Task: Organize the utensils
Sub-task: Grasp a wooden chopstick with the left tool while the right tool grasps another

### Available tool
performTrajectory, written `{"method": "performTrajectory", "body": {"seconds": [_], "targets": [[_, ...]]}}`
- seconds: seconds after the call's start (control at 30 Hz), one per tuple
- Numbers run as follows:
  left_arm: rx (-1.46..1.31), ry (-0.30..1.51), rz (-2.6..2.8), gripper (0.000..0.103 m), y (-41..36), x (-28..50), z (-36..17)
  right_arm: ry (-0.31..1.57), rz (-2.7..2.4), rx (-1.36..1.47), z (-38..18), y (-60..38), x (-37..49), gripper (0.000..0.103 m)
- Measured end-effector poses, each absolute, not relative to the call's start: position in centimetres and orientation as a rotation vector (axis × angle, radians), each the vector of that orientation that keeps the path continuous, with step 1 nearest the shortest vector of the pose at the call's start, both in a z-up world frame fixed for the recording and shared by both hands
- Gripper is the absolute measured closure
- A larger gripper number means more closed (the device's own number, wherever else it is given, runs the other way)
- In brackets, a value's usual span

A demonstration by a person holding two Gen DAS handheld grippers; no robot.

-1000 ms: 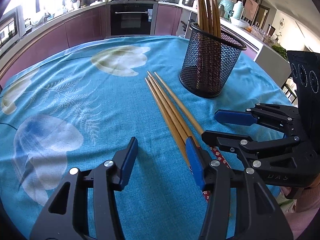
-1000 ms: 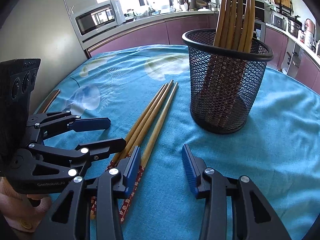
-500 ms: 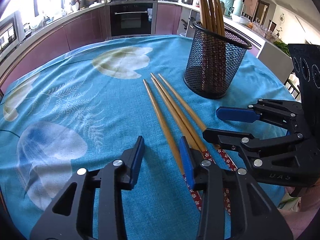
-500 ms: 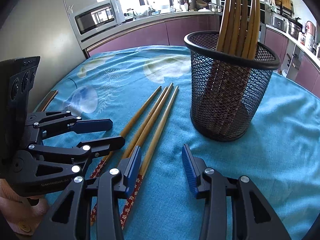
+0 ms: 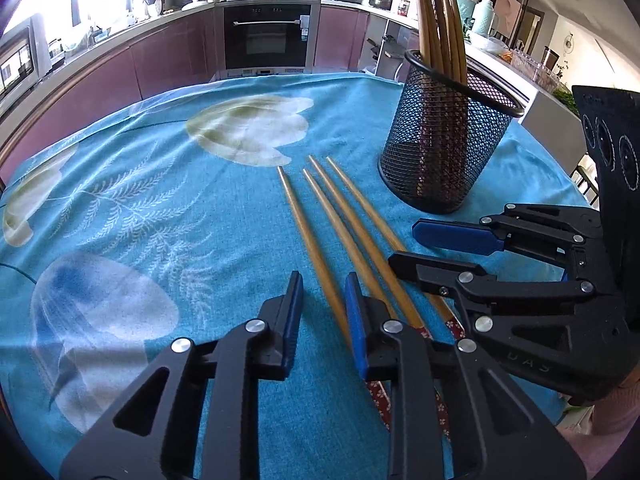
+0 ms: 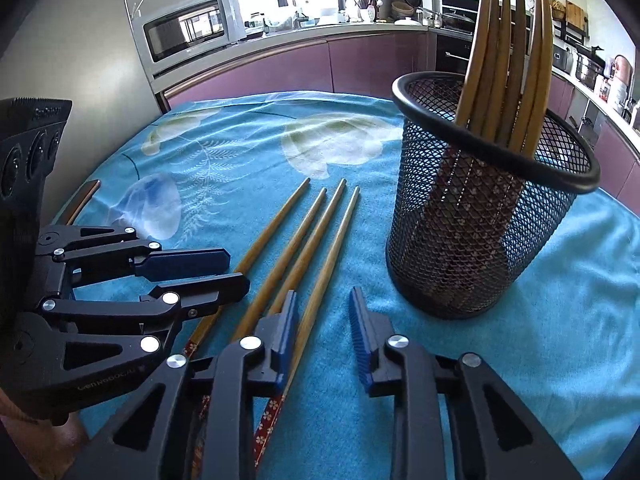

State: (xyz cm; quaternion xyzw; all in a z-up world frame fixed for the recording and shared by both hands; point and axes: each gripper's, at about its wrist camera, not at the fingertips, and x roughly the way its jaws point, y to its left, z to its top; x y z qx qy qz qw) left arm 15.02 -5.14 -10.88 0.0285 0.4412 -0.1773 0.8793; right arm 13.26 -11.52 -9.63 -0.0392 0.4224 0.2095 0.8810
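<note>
Tablecloth (image 5: pixel 168 200): the blue cloth covers the whole table. It is soft, so a fingertip pressed down at 6 o'clock may catch it and pull everything lying on it.
Mesh holder (image 6: pixel 480 216): it stands upright at 2 o'clock from the right gripper, with several chopsticks already in it, tips up. It looks light. I judge a push on the rim by a stick that comes in at an angle can tip it.
Left gripper (image 5: pixel 320 312): jaws spread, holding nothing, and one loose stick runs between the fingers. Its right finger lies over the next stick, so closing may pinch two, or flick one away.
Right gripper (image 6: pixel 324 320): jaws spread, nothing between them. The left finger is over the sticks. The two grippers are just beside each other, so they may collide.
Loose chopsticks (image 5: pixel 332 216): four lie flat on the cloth, tips to 12 o'clock, patterned ends to 6 o'clock, close together. Round and smooth, they can roll or slip from the pads.
</note>
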Motion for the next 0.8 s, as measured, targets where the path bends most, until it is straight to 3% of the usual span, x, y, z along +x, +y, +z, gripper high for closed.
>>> {"method": "performTrajectory", "body": {"seconds": [0.07,0.27,0.8], "targets": [[0.052,0.921,-0.372,0.087,-5.1,15.0,-10.9,0.884,0.441,-0.057,-9.7,-11.8,13.4,0.092],[0.03,0.919,-0.375,0.092,-5.0,14.7,-11.0,0.89,0.451,0.011,-9.8,-12.8,13.4,0.097],[0.013,0.915,-0.408,0.095,-4.6,13.5,-10.5,0.876,0.536,0.041,-8.8,-13.0,11.9,0.097]]}}
